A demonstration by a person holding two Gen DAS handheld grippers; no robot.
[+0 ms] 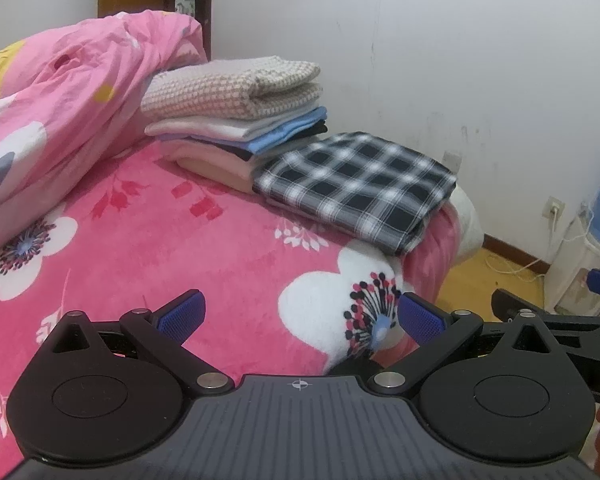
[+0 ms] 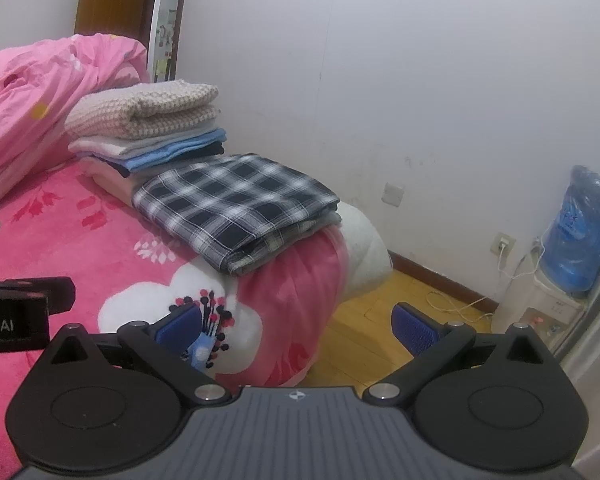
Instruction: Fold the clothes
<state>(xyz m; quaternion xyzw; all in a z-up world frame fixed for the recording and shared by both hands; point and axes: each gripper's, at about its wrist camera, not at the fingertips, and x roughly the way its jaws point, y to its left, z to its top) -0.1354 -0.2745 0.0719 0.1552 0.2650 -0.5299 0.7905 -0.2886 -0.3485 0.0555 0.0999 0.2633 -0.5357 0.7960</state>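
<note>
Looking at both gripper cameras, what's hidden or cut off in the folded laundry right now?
- Stack, both views: lower garments show only edges; the checked knit covers them.
- Plaid piece: underside hidden against the blanket.
- Pink duvet: cut off by the left edge.
- Neither gripper holds cloth: left, right.

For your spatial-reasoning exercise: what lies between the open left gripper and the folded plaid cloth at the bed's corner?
Only bare pink flowered blanket lies between the left gripper and the plaid cloth, with nothing on that stretch. The left wrist view shows it best.
</note>
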